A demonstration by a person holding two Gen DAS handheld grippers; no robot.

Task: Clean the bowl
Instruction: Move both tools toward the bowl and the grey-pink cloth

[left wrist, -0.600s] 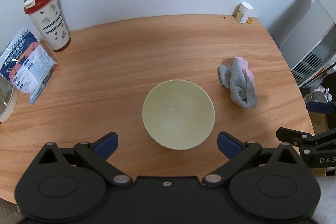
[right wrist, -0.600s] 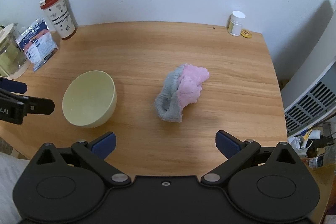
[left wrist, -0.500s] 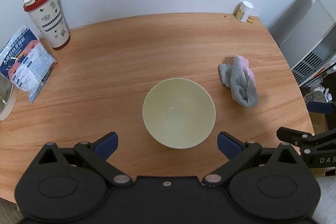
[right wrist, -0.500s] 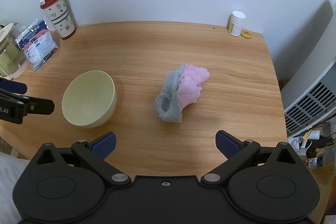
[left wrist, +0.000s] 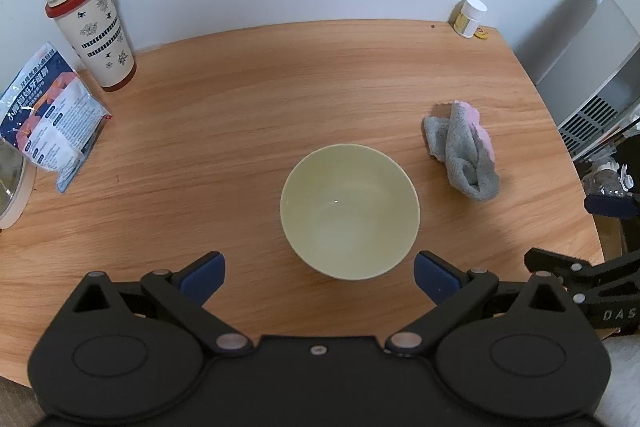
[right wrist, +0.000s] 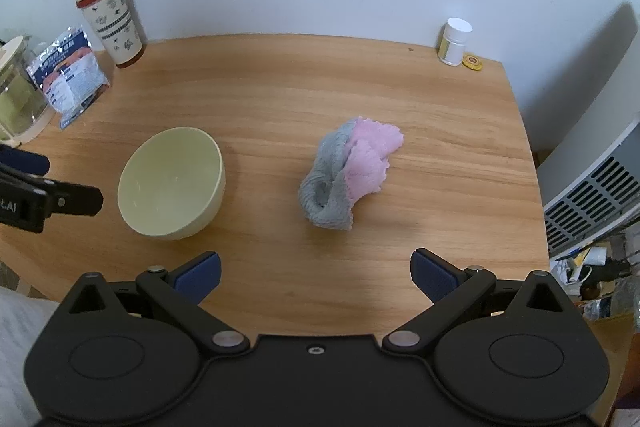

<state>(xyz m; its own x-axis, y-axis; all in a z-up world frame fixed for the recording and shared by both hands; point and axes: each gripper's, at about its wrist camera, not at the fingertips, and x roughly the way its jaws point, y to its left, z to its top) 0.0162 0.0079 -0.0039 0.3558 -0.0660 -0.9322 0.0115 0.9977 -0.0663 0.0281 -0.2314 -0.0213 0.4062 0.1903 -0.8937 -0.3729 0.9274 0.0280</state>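
A pale yellow-green bowl (left wrist: pixel 350 211) stands upright and empty on the wooden table (left wrist: pixel 280 99); it also shows in the right wrist view (right wrist: pixel 172 183). A crumpled grey and pink cloth (right wrist: pixel 348 175) lies to its right, also seen in the left wrist view (left wrist: pixel 464 155). My left gripper (left wrist: pixel 318 277) is open, just in front of the bowl, with the bowl's near rim between the blue fingertips (left wrist: pixel 202 273). My right gripper (right wrist: pixel 316 275) is open and empty, in front of the cloth and apart from it.
A red-lidded travel cup (left wrist: pixel 92 27) and a foil packet (left wrist: pixel 48 115) stand at the back left. A white pill bottle (right wrist: pixel 454 41) and a yellow cap (right wrist: pixel 473 61) sit at the back right. A glass jar (right wrist: pixel 16 95) is at the left edge. A white appliance (right wrist: pixel 596 187) stands beside the table's right edge.
The left gripper has edged slightly towards the bowl. The right gripper has barely moved. Bowl and cloth lie as before.
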